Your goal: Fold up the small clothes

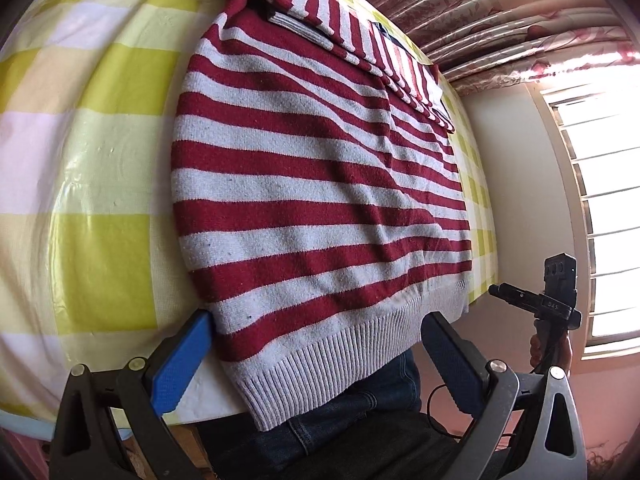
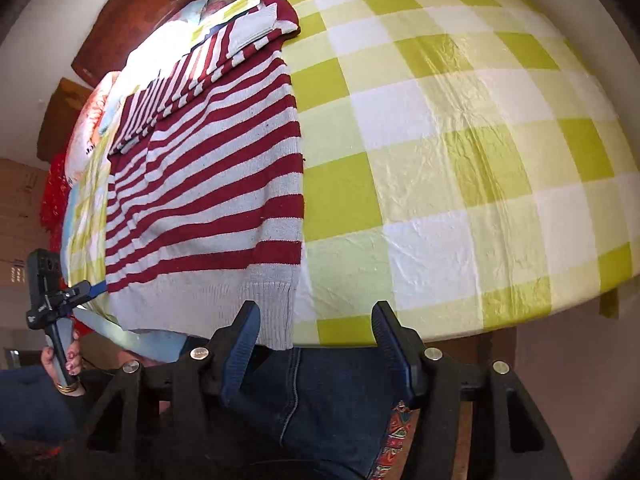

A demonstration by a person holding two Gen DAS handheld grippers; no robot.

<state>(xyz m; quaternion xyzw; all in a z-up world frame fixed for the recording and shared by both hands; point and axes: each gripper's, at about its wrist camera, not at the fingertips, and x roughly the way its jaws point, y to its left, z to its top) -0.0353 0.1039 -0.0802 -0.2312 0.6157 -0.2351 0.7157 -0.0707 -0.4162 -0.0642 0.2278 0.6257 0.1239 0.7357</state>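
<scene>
Sweater point(image 1: 320, 184) hem overhangs my tabletop point(image 1: 80, 160); both tools, left tool point(image 1: 316, 364) and right tool point(image 2: 316, 344), gape empty; only my left view shows curtains point(image 1: 500, 12).

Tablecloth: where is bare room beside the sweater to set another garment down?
The widest bare patch of the checked tablecloth lies right of the striped sweater, out to the table's far and right edges. A second bare patch lies left of it in the left wrist view. The near edge is crowded: the hem hangs over it, between both open grippers.

A red-and-white striped sweater point(image 2: 208, 184) lies left of centre on the checked surface point(image 2: 460, 168), its hem overhanging beside the spread right hand-held gripper point(image 2: 316, 340).
</scene>
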